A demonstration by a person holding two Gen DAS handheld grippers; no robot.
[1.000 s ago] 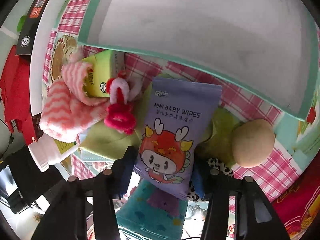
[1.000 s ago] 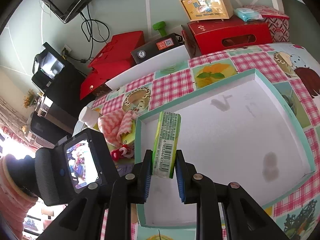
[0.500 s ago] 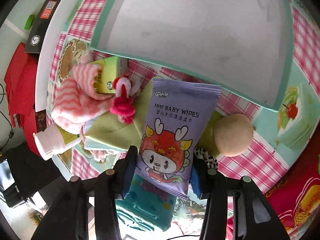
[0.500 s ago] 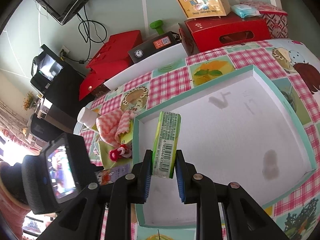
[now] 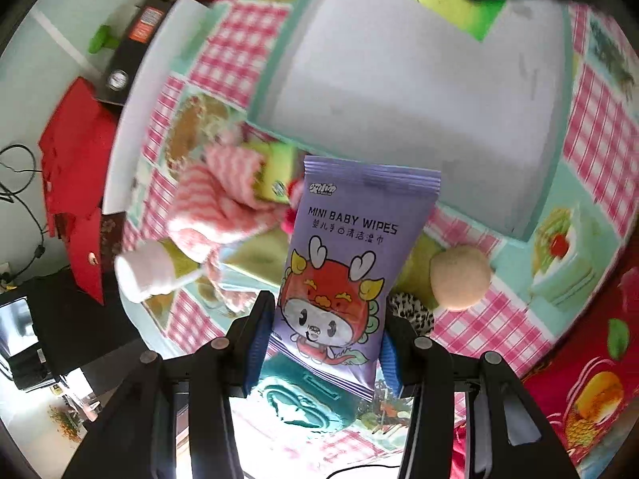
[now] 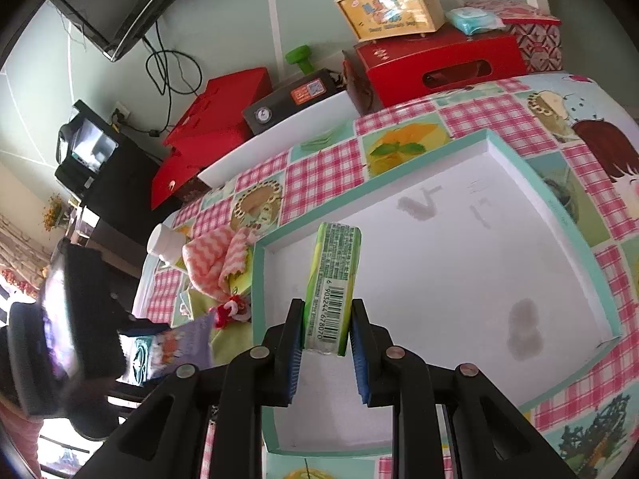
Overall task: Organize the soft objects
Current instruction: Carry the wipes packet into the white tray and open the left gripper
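My left gripper is shut on a purple pack of mini baby wipes and holds it above the table, short of the tray. My right gripper is shut on a green tissue pack, held upright over the near left part of the white tray with a teal rim. The tray has nothing lying in it. The right gripper with its green pack shows at the top of the left wrist view.
Left of the tray lie a pink striped cloth, another green pack, a red plush, a white bottle and a beige ball. Red boxes stand behind the table.
My left gripper has lifted the wipes pack higher and swung toward the tray. My right gripper holds the green pack almost still over the tray.
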